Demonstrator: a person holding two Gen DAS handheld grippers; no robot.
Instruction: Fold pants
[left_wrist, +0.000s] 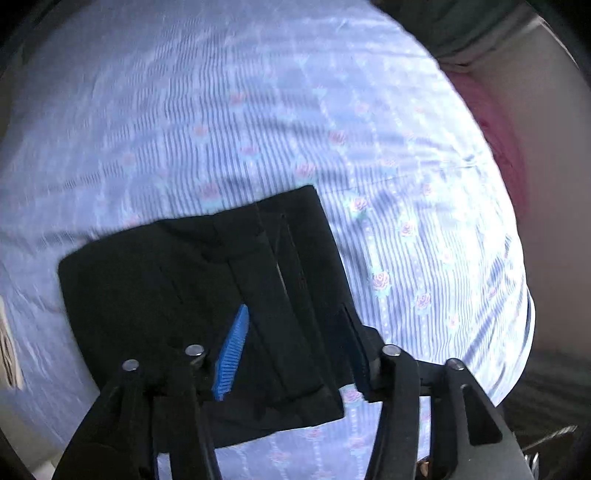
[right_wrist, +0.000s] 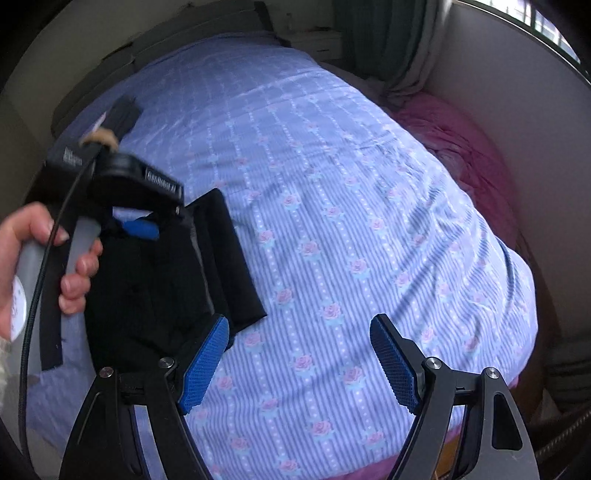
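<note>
Left gripper (left_wrist: 291, 354), jaws parted over folded black pants (left_wrist: 192, 295), apparently released; right gripper (right_wrist: 299, 365), wide, empty, beside pants: withdraw straight up, avoiding snagging folds.

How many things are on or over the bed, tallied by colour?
Black: 1, the folded pants
Blue-padded: 2, the left gripper and right gripper
Pink: 1, the blanket beside the striped bedsheet
Total: 4

Right gripper (right_wrist: 299, 362) hangs wide open over the floral bedsheet (right_wrist: 332, 221); folded black pants (right_wrist: 155, 280) lie left, under the hand-held left gripper (right_wrist: 140, 227).
</note>
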